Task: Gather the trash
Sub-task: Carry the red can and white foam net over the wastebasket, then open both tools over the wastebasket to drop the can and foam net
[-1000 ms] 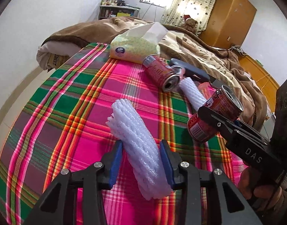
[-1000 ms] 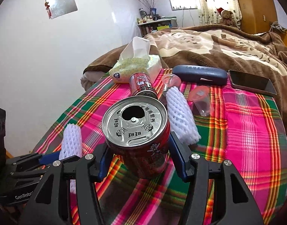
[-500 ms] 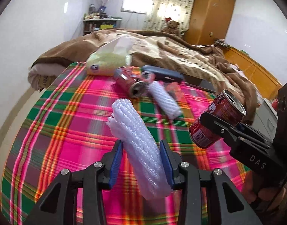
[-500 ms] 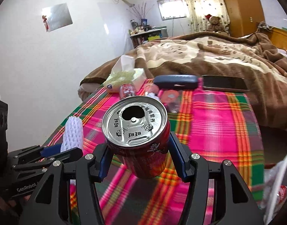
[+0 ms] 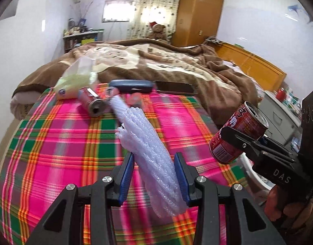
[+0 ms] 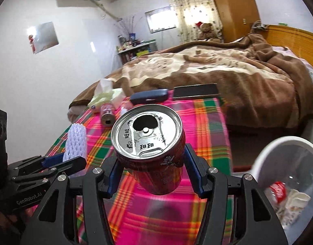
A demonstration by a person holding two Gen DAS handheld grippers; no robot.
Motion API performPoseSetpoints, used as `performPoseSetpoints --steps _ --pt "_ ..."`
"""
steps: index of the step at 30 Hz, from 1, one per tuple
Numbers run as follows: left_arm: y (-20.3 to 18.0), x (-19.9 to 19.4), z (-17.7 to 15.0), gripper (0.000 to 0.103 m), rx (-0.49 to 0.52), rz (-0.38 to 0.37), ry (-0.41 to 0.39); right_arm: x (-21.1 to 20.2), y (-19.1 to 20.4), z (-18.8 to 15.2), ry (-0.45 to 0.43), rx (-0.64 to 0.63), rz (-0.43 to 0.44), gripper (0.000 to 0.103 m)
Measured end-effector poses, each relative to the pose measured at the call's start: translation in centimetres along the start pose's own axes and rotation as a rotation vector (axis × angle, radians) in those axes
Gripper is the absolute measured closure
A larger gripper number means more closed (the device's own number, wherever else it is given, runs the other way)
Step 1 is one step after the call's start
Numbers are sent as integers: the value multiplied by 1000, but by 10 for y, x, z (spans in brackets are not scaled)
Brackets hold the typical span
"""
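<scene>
The left gripper [image 5: 154, 175] was clamped on a white foam net sleeve [image 5: 150, 153] at the lower middle of its frame, lifted clear of the plaid cloth [image 5: 54, 153]. The right gripper [image 6: 150, 171] squeezed an opened red can [image 6: 150, 143], held top-up at frame centre, probably so no dregs would spill. A white bin [image 6: 287, 175] with scraps inside waited at the lower right, likely where both loads were headed. Another can [image 5: 91, 104] and a second foam sleeve [image 5: 117, 104] lay on the cloth at upper left.
</scene>
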State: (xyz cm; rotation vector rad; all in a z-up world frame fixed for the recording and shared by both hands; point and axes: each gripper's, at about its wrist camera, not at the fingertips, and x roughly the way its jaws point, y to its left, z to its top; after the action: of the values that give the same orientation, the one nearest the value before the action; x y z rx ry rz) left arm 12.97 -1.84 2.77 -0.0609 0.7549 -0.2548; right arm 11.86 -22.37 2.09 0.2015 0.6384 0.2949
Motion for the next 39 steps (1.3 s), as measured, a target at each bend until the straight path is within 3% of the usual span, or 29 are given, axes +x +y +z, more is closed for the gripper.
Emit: performPoseSetpoints --steps 24,32,39 --pt "-152 40 12 62 206 -234 42 -60 -108 -15 -27 165 -296 46" --pt "-200 67 8 62 263 -309 98 -59 -138 -29 46 206 -364 46" --pt "-232 94 1 62 304 -323 153 -58 -158 -37 109 239 -408 45"
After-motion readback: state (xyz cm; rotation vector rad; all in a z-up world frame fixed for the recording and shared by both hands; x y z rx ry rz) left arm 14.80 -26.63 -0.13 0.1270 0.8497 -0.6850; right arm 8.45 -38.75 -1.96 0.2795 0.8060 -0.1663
